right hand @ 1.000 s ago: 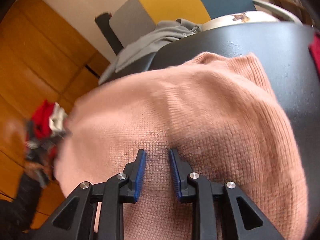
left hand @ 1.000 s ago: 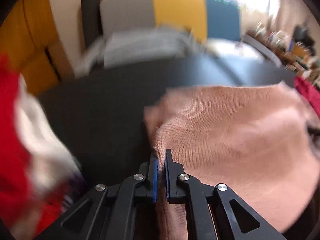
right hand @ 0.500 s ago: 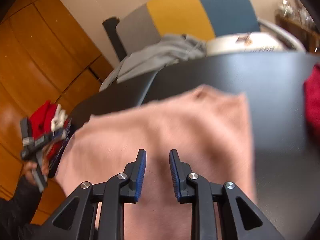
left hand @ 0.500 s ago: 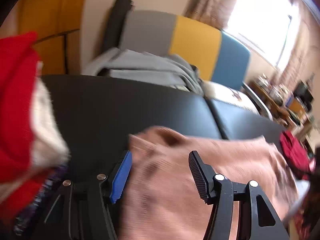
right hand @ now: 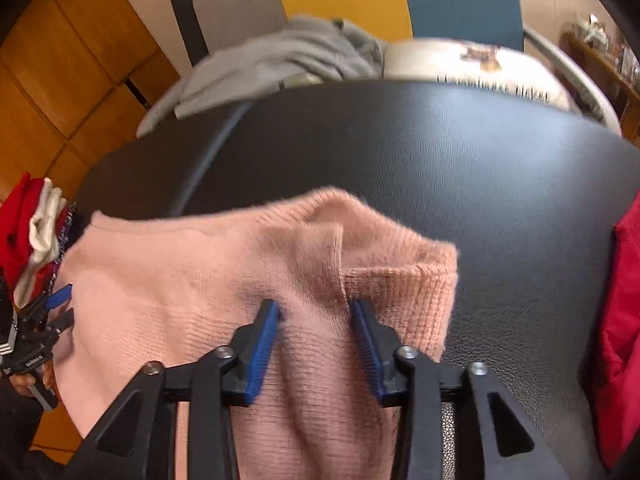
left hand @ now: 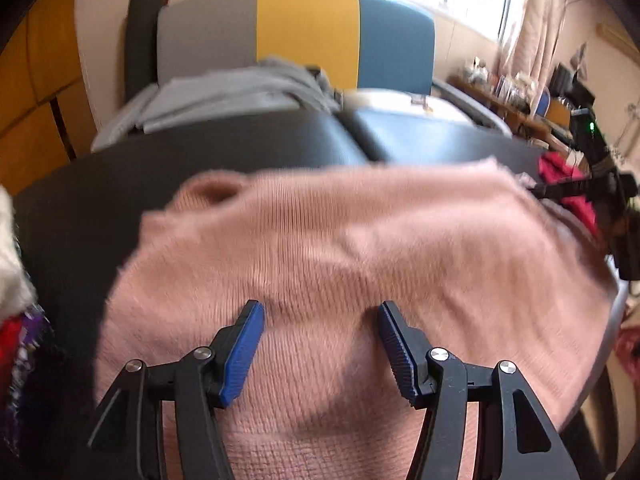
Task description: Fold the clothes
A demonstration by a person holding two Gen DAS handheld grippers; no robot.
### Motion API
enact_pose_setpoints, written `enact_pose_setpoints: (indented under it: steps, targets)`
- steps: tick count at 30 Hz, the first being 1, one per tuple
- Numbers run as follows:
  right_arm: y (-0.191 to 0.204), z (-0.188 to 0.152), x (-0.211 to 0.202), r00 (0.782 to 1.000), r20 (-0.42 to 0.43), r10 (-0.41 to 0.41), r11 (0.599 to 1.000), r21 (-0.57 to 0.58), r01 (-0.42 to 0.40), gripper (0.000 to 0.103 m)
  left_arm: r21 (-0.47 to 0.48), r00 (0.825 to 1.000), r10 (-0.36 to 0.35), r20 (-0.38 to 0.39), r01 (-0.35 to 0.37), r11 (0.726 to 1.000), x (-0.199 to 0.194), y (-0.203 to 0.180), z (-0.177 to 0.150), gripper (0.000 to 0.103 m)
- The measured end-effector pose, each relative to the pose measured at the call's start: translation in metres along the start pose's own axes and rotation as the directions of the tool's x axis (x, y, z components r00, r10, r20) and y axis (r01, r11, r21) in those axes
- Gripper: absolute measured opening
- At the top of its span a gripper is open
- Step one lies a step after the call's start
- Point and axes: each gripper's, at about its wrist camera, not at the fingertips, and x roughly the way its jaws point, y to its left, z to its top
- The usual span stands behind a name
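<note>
While both point steeply down, the left gripper (left hand: 320,340) and right gripper (right hand: 316,340), jaws just opened and gripping nothing, hover over the pink sweater (left hand: 360,248) spread beneath them on the black table (right hand: 440,152).

sweater (left hand: 360,248): pink knit | table (right hand: 440,152): black | chair (left hand: 304,36): grey-yellow-blue

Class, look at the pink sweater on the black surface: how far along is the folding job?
Done: the pink sweater lies doubled on the black surface. In hand: nothing; the left tool and right tool have just been opening and grip no cloth. Left: probably another fold, plus the grey garment behind and the red cloth.
</note>
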Motion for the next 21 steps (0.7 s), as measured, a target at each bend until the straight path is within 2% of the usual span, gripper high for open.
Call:
enact_pose_setpoints:
  steps: [3, 5, 6, 7, 9, 10, 11, 12, 13, 16, 18, 20, 21]
  targets:
    - [-0.01, -0.001, 0.005, 0.998, 0.025, 0.065, 0.997, 0.04, -0.066, 0.048, -0.022, 1.0, -0.007, 0.009, 0.007, 1.0, 0.004, 0.003, -0.002, 0.064]
    - [-0.006, 0.0, 0.002, 0.999, 0.01, 0.03, 0.998, 0.047, -0.031, 0.032, -0.019, 1.0, -0.008, 0.016, 0.008, 1.0, 0.001, 0.002, 0.002, 0.063]
    - [-0.002, 0.0, 0.0, 1.0, -0.002, 0.002, 0.999, 0.043, -0.002, 0.008, -0.015, 1.0, -0.008, 0.021, 0.008, 1.0, -0.002, 0.001, 0.004, 0.058]
    - [0.007, 0.002, -0.005, 1.0, -0.001, -0.02, 1.0, 0.006, 0.02, 0.006, -0.01, 0.999, -0.006, 0.032, 0.006, 1.0, -0.005, 0.0, 0.007, 0.054]
    - [0.034, 0.004, -0.026, 0.99, 0.055, -0.133, 0.983, -0.121, 0.138, 0.006, 0.0, 0.997, 0.005, 0.08, -0.005, 1.0, -0.016, 0.001, 0.014, 0.054]
    - [0.043, 0.007, -0.041, 0.98, 0.109, -0.165, 0.973, -0.142, 0.18, 0.006, -0.002, 0.994, 0.008, 0.107, -0.008, 1.0, -0.02, 0.002, 0.017, 0.056]
    - [0.046, 0.009, -0.056, 0.963, 0.17, -0.208, 0.963, -0.135, 0.231, 0.006, -0.003, 0.993, 0.006, 0.116, -0.006, 1.0, -0.021, 0.004, 0.018, 0.059]
    - [0.044, 0.01, -0.06, 0.949, 0.192, -0.25, 0.953, -0.121, 0.276, 0.006, -0.004, 0.994, 0.009, 0.108, -0.008, 1.0, -0.018, 0.005, 0.018, 0.064]
    - [0.042, 0.011, -0.065, 0.932, 0.214, -0.292, 0.942, -0.105, 0.32, 0.006, -0.006, 0.996, 0.016, 0.091, -0.016, 1.0, -0.012, 0.007, 0.017, 0.064]
    - [0.027, 0.008, -0.036, 0.931, 0.152, -0.333, 0.937, -0.06, 0.345, 0.007, -0.007, 1.0, 0.012, -0.007, -0.012, 1.0, 0.015, 0.011, 0.005, 0.068]
    - [0.018, -0.002, 0.001, 0.928, 0.077, -0.364, 0.929, -0.041, 0.367, 0.01, -0.022, 0.999, 0.008, 0.039, -0.007, 1.0, 0.015, 0.015, -0.003, 0.069]
    - [0.019, -0.01, 0.0, 0.914, 0.179, -0.364, 0.928, -0.012, 0.372, 0.011, -0.048, 1.0, 0.005, 0.031, -0.003, 0.999, 0.014, 0.018, -0.001, 0.069]
    - [0.02, -0.011, -0.001, 0.908, 0.192, -0.372, 0.924, -0.011, 0.381, 0.013, -0.064, 1.0, 0.0, 0.028, 0.002, 0.998, 0.012, 0.02, 0.002, 0.068]
